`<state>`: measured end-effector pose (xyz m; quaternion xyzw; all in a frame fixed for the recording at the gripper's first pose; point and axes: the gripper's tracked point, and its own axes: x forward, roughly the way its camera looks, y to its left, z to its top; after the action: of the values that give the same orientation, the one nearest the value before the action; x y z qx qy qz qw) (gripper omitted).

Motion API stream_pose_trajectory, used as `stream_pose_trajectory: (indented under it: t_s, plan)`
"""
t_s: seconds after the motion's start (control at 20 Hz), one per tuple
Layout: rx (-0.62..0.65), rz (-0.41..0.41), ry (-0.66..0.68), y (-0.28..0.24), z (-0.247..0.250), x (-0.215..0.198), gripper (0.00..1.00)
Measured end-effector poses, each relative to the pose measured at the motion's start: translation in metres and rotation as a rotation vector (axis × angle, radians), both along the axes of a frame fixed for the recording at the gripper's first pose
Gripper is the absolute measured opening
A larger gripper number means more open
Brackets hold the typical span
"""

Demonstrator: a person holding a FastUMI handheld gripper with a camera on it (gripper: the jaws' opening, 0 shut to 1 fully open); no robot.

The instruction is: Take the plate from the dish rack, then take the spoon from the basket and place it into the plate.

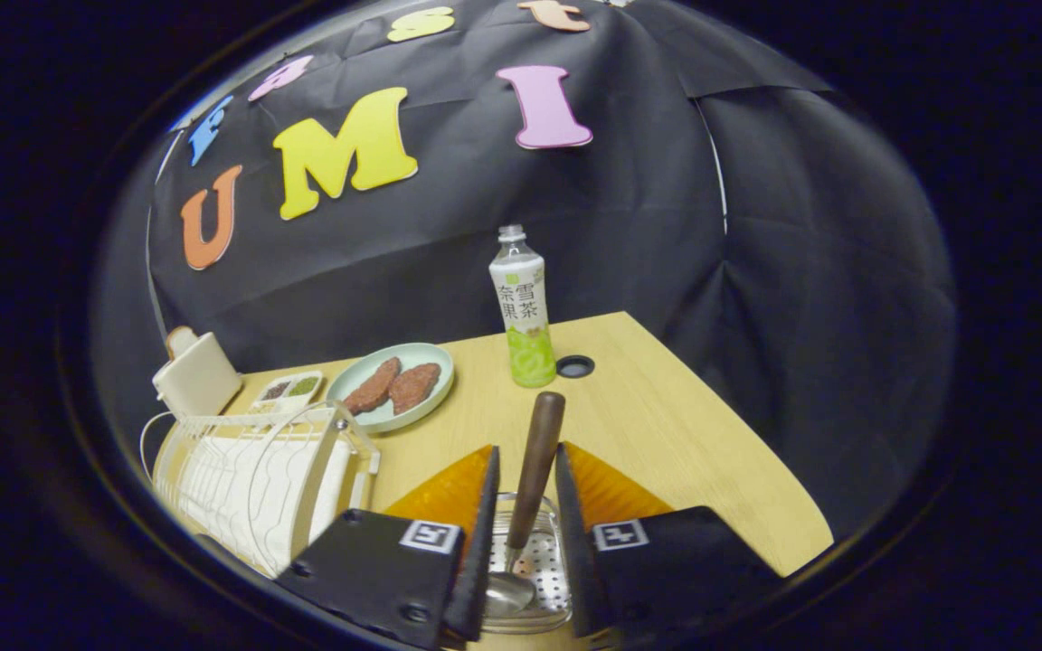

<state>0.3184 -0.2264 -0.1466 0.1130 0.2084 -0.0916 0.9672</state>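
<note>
Wooden worktop against black cloth wall | one spoon standing in perforated basket, between spread hand-held gripper fingers | one plate, two patties | one bottle | one dish rack

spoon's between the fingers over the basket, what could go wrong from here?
1. The gripper looks not quite closed on the spoon; its wooden handle could slip or tilt on lifting.
2. The bowl end sits low in the basket and may catch the rim.
3. The bottle stands just beyond, beside the plate, easy to knock.
</note>
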Motion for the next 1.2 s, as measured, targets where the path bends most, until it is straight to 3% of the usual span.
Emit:
stream_pose_trajectory:
  t_s: [0.05,0.35,0.9,1.2]
  plan:
    - [-0.002,-0.002,-0.003,0.001,0.0,0.0,0.24]
    - [-0.031,-0.04,-0.06,0.008,0.021,-0.015,0.12]
    - [-0.176,-0.07,-0.256,0.032,0.121,-0.093,0.12]
    - [-0.235,-0.024,-0.32,0.083,0.157,-0.162,0.11]
